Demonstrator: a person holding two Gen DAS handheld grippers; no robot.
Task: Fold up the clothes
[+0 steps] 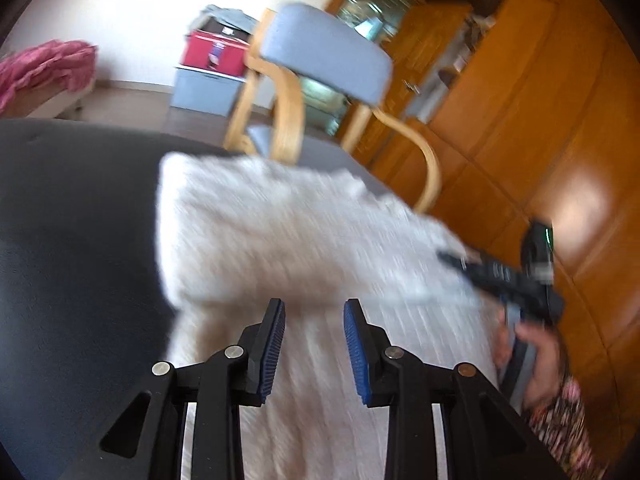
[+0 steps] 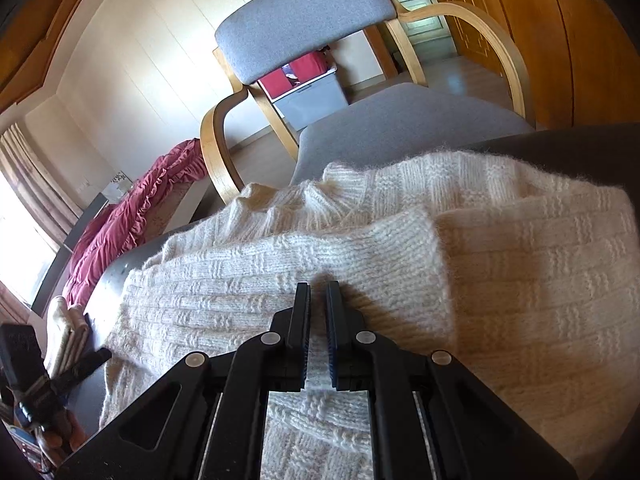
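Room: pale panelled wall, honey-coloured wooden cabinets (image 1: 540, 128) along one side, and a bed with a crumpled red quilt (image 2: 132, 216) near a bright window.

Surface: a dark grey table (image 1: 72, 216) in front of me, with the clothes on it.

Item 1: grey-cushioned armchair (image 2: 304, 20) with bent light-wood arms, pushed up against the far edge of the table. Behind it, on the floor, is a red box (image 1: 212, 50) stacked on a pale grey one.

Item 2: cream knitted sweater (image 2: 360, 240), basket-weave pattern, lying across the table and partly folded, one layer doubled over another. The left wrist view shows it blurred.

Item 3: a small stack of folded cream cloth (image 2: 66, 336) at the table's left edge, in the right wrist view.

Item 4: my left gripper (image 1: 314, 312), jaws parted, blue pads facing each other above the sweater with nothing clamped between them.

Item 5: my right gripper (image 2: 318, 292), jaws drawn nearly together and pinching a ridge of the sweater's knit between the pads. In the left wrist view, my hand (image 1: 536, 356) wraps its handle, a floral sleeve (image 1: 564, 420) behind it.
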